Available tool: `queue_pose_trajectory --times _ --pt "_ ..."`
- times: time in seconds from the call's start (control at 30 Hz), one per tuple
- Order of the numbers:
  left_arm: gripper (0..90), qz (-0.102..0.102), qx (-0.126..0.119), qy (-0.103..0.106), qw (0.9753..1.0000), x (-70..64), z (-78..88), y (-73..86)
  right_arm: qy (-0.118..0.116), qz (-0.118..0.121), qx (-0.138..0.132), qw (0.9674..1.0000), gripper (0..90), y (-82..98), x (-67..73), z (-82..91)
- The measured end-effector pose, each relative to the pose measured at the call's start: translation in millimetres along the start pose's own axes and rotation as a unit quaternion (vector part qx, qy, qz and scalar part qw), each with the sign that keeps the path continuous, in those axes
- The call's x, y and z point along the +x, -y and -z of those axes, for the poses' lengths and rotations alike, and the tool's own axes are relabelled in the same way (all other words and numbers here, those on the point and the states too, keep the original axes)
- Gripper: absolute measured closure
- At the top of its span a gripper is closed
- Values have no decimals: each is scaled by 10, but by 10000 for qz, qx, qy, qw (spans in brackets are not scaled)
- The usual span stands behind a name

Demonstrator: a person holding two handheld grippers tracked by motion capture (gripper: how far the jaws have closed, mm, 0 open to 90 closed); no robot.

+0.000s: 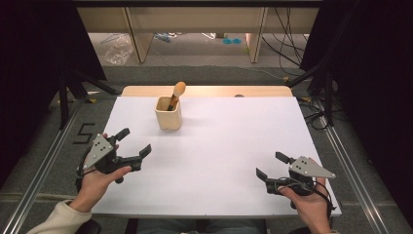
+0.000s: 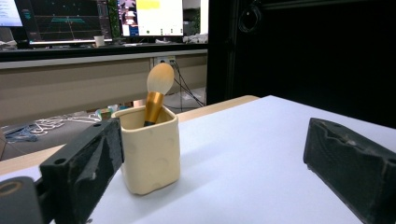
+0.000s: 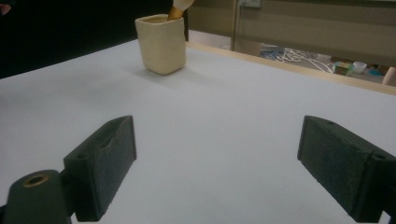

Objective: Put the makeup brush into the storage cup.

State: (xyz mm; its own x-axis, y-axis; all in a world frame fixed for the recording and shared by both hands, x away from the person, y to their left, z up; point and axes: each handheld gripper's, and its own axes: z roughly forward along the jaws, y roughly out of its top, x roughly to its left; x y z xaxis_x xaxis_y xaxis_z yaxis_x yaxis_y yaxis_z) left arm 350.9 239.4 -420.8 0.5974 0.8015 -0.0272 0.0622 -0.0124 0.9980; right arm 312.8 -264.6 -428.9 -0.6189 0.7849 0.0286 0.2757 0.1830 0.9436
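Looking down from the high view, you have the cream square ceramic cup (image 1: 168, 115) standing upright at about 12 o'clock on the white table (image 1: 219, 161), with the gold-ferruled, pale-bristled makeup brush (image 1: 176, 95) standing in it, its long axis leaning toward 1 o'clock. Your left gripper (image 1: 135, 141) sits at 8 o'clock with its jaws spread and nothing between them; the cup lies up toward its 1 o'clock, clearly nearer than to your right gripper (image 1: 271, 165), which rests released at 4 o'clock.

Along the left gripper view, the cup (image 2: 150, 154) stands just past the left jaw (apart, not touching), and the brush (image 2: 156, 93) rises bristles-up, tilted right.

Along the right gripper view, the cup (image 3: 161, 43) sits well off at 11 o'clock, jaws wide over bare table (image 3: 219, 121).
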Motion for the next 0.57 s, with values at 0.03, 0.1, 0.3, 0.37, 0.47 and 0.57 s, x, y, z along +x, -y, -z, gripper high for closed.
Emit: queue_pose_trajectory --times 0.03,0.1,0.3,0.37,0.47,0.57 --pt "51 -9 24 10 10000 0 7 15 16 3 -56 10000 127 4 0 -7" --pt "50 -15 102 15 9999 -1 20 39 -2 8 1 10000 127 0 -1 2" --pt "50 -38 193 33 9998 -14 26 61 -13 12 13 10000 127 3 -7 4" --pt "50 -52 205 50 9998 -18 18 70 -17 10 -40 10000 127 6 -7 -4" --pt "51 -86 247 25 9997 -24 6 79 -29 10 -32 10000 127 9 -10 -9" --pt "57 -62 321 62 9994 -27 -14 96 -26 -15 -30 10000 127 11 -12 -14"
